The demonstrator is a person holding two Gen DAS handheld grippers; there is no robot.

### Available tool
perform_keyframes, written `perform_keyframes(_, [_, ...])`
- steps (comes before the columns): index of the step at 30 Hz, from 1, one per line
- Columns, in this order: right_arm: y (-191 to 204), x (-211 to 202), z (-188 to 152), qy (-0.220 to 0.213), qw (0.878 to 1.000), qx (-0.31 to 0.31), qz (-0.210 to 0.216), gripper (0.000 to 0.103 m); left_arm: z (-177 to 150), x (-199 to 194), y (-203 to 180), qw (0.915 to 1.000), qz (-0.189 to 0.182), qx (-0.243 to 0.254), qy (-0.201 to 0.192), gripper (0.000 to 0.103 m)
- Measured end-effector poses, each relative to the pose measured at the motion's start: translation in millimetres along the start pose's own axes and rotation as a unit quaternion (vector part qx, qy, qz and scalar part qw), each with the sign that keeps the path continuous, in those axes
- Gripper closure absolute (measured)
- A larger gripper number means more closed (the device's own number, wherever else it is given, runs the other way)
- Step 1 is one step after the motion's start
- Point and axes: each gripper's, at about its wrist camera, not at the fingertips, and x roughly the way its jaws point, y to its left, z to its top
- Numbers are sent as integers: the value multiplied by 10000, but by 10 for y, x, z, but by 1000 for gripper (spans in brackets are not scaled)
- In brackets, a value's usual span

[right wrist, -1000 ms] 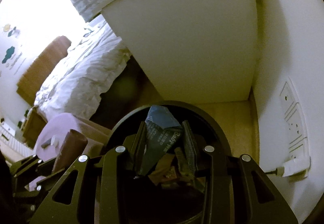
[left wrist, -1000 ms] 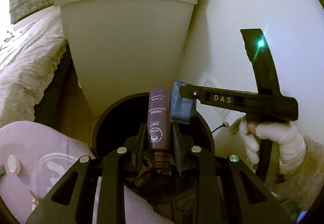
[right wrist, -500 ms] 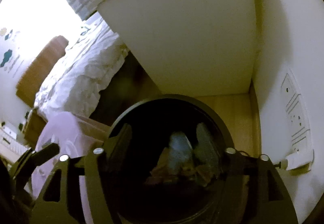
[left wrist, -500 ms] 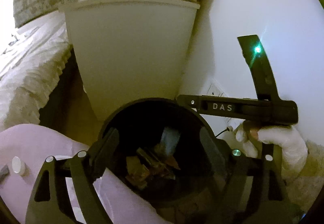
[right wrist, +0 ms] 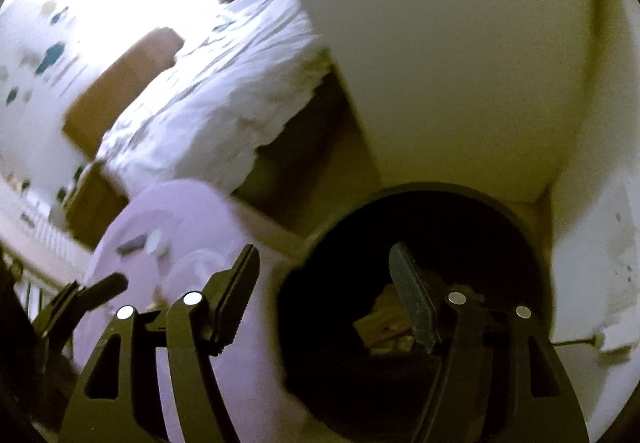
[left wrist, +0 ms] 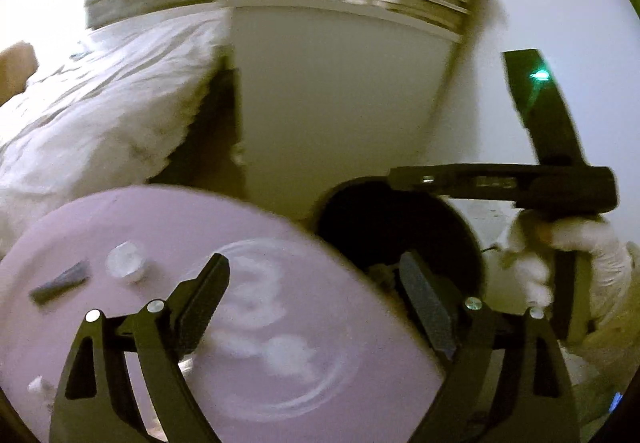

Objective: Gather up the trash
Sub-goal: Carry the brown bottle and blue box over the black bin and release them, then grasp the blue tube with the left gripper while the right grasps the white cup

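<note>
A white bed (left wrist: 100, 123) and a white cabinet (left wrist: 340, 103) stand behind a round lilac table (left wrist: 260, 243) and a black bin (right wrist: 420, 243) holding scraps of trash (right wrist: 384, 319). The left gripper (left wrist: 316, 283), jaws opening and empty, hangs over the table's edge; the right gripper (right wrist: 324, 275), wide apart and empty, straddles the bin's rim. A small white cap (left wrist: 126, 263) and dark strip (left wrist: 60, 283) lie on the table

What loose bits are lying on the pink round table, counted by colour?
White: 2, a cap and a small bit near the edge
Dark grey: 1, a strip
Total: 3 that show on the pink table; the picture is blurred, so tiny bits could be missed.
</note>
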Motion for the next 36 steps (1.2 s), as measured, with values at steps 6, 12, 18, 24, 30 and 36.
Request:
perform_keyframes(6, [799, 336, 40, 293, 9945, -981, 237, 35, -200, -136, 953, 9965, 758, -325, 103, 17])
perform_keyframes(12, [1555, 757, 23, 566, 9799, -1864, 418, 31, -231, -32, 1743, 9886, 1432, 133, 443, 17])
perform_keyframes(18, [2081, 1260, -2, 765, 9664, -2433, 330, 30, -312, 142, 2186, 9860, 1383, 502, 788, 24])
perform_keyframes(24, [2287, 1580, -68, 802, 9541, -2883, 72, 31, -365, 222, 2314, 9890, 1049, 528, 901, 39])
perform_keyframes(30, [2290, 1708, -115, 875, 9517, -2944, -7, 51, -358, 248, 2301, 9929, 741, 420, 828, 62])
perform_keyframes(36, [2217, 1687, -81, 867, 9564, -2786, 110, 66, -398, 242, 2128, 9925, 768, 508, 799, 83])
